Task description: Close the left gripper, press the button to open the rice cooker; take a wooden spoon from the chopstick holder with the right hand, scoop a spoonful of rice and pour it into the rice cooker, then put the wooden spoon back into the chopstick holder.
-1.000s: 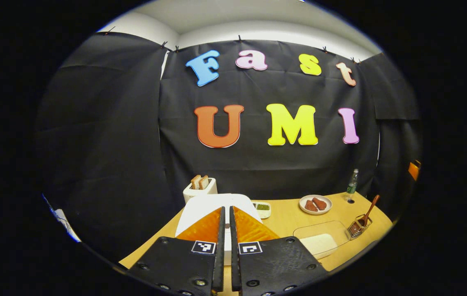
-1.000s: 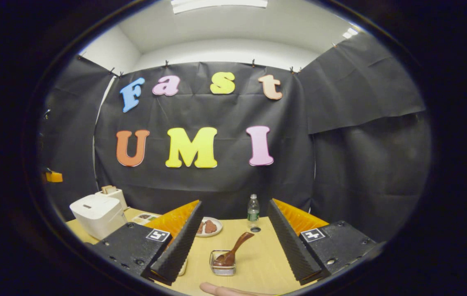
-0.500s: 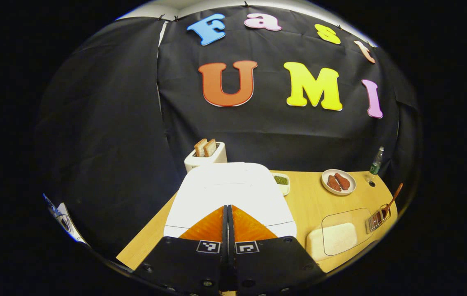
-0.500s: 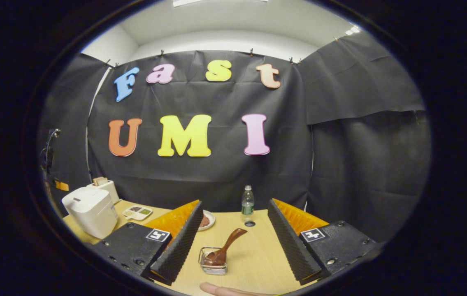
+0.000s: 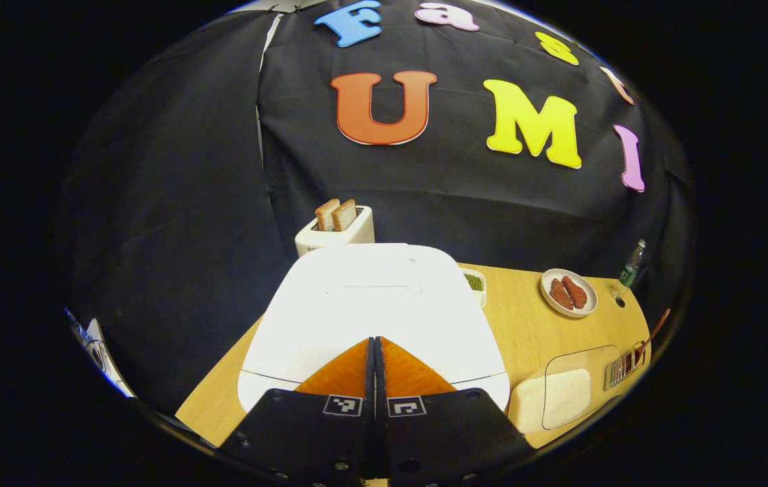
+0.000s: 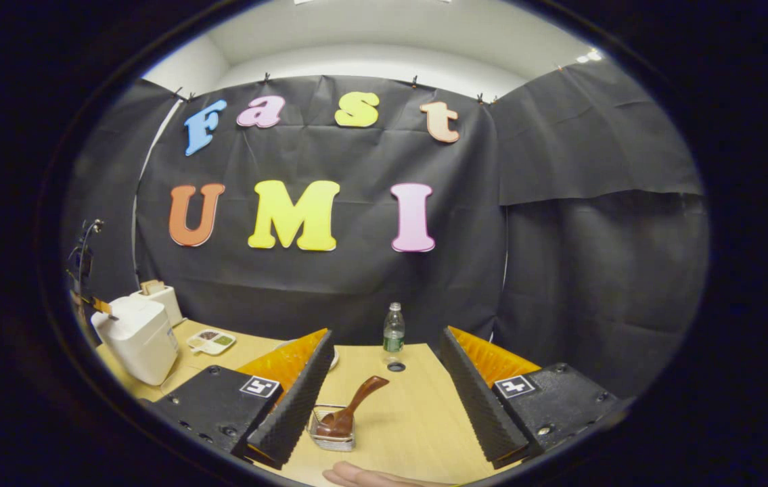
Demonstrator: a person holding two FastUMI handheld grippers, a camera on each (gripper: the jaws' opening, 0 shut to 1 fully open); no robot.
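Rice cooker (image 5: 373, 314): white, lid down, low centre of the left gripper view, its front edge right at the tips of the left gripper; in the right gripper view it sits small at the far left edge of the table.
Left gripper (image 5: 375, 340): jaws clenched together with no gap, nothing between them, tips over the front of the cooker lid; whether they touch it I cannot tell.
Right gripper (image 6: 384, 352): jaws spread wide and holding nothing, low in the right gripper view, above the table.
Fingertip (image 6: 350, 475): a person's, at the bottom edge of the right gripper view.
Wooden spoon (image 6: 351, 410): standing tilted in the chopstick holder (image 6: 331, 439), low centre between the right gripper's fingers; at the right rim in the left gripper view.
Rice container (image 5: 563, 396): clear, rice inside, lower right of the left gripper view, between cooker and holder.
Table (image 6: 411, 419): light wood, curved far edge.
Plate (image 5: 568, 293): holds two reddish-brown pieces, right of centre.
Divided dish (image 6: 210, 341): beside the cooker, midway back.
Bottle (image 6: 393, 327): clear, upright at the far edge, its cap (image 6: 395, 366) lying just in front.
Toaster (image 5: 335, 233): white, two slices standing in it, behind the cooker against the wall.
Room: black cloth walls, pale ceiling at the top of the right gripper view.
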